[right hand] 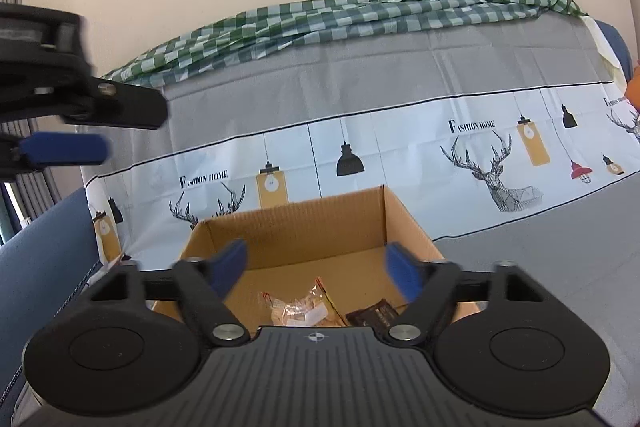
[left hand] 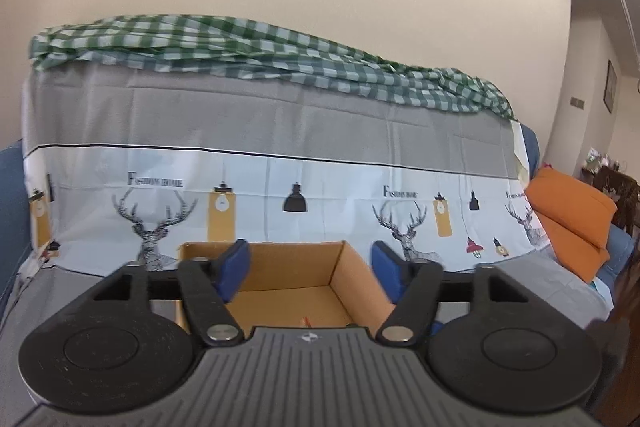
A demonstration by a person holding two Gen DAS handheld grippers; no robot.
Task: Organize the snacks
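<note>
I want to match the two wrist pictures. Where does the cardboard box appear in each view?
Left wrist view: the cardboard box sits low in the centre, between the open fingers of the left hand-held gripper.
Right wrist view: the cardboard box is again low centre, seen more from above, with snack packets on its floor.
Shared landmark: the green checked cloth on top of the covered sofa back.

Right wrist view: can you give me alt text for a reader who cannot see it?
The right hand-held gripper hangs open and empty over an open cardboard box holding a clear snack packet and a dark wrapped snack. The box sits on a sofa under a deer-print cover, a green checked cloth along its back. The left hand-held gripper enters at upper left.
</note>
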